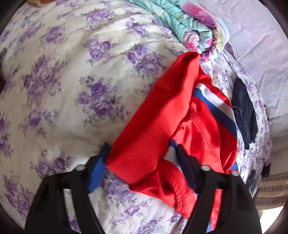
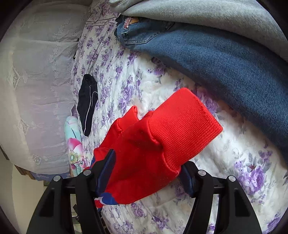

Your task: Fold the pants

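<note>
Floral bedspread (image 2: 225, 180) holds jeans (image 2: 225, 63) with unreadable patch (image 2: 128, 21).

The red pants (image 1: 153, 126) run under the left tongs (image 1: 144, 163) and off the bottom edge. The jeans (image 2: 225, 59) are cut off at the right edge, partly covered by a grey garment (image 2: 207, 14).

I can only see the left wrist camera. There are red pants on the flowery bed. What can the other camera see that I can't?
Observer: Blue jeans lie on the bedspread, beyond the red pants.
Operator: Is anything on top of them?
Observer: Yes, a grey cloth lies over their far edge.
Operator: Where's the right gripper?
Observer: The right gripper has the pants' ribbed red cuff between its fingers.
</note>
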The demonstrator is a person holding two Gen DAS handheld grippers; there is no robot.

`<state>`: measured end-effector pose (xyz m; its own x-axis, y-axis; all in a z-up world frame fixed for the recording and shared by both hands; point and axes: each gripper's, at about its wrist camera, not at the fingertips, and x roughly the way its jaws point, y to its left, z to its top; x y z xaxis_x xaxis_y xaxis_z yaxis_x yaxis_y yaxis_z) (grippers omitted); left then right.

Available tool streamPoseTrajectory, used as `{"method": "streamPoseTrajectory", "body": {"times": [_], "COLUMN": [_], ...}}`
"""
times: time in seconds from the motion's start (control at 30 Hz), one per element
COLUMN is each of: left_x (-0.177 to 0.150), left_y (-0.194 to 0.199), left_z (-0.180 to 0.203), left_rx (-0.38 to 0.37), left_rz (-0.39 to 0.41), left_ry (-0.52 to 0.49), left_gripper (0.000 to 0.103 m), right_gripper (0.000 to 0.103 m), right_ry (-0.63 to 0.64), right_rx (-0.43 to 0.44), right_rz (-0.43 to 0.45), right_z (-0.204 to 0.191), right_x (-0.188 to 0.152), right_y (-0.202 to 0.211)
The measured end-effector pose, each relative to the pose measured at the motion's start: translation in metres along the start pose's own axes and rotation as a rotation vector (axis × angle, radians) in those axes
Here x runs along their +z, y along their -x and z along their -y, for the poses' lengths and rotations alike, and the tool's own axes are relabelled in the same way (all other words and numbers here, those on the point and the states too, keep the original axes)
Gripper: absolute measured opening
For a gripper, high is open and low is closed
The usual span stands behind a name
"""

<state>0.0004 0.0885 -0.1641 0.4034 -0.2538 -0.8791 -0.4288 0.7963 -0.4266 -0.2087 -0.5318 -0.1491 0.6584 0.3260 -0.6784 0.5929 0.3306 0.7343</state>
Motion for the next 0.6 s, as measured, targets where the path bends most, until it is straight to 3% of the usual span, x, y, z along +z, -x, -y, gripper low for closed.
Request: {"method": "streamPoseTrajectory", "body": {"times": [0.07, 0.17, 0.43, 0.5, 0.57, 0.6], "left_x": [-0.002, -0.004, 0.0, 0.003, 0.002, 0.003], "left_y": [0.012, 0.03, 0.051, 0.053, 0.066, 0.074], "left_z": [-0.006, -0.011, -0.013, -0.012, -0.016, -0.017], "left_rx": [-0.067, -0.108, -0.189, -0.193, -0.194, -0.193], "left_rz": [-0.001, 0.008, -0.033, -0.041, -0.03, -0.019], "left_ry": [-0.005, -0.005, 0.053, 0.069, 0.071, 0.063], "left_gripper": [0.051, 0.047, 0.045, 0.043, 0.042, 0.042], "right_gripper": [0.067, 0.067, 0.065, 0.032, 0.013, 0.011], "right_ry": [0.021, 0.036, 0.045, 0.073, 0.119, 0.141], "right_rx": [0.0, 0.013, 0.017, 0.019, 0.035, 0.054], "right_rz": [-0.006, -0.024, -0.025, -0.015, -0.004, -0.002], "right_z": [0.001, 0.001, 0.006, -0.001, -0.016, -0.026], "right_x": [-0.003, -0.008, -0.015, -0.016, -0.015, -0.013], "right_y": [0.0, 0.0, 0.0, 0.001, 0.007, 0.014]}}
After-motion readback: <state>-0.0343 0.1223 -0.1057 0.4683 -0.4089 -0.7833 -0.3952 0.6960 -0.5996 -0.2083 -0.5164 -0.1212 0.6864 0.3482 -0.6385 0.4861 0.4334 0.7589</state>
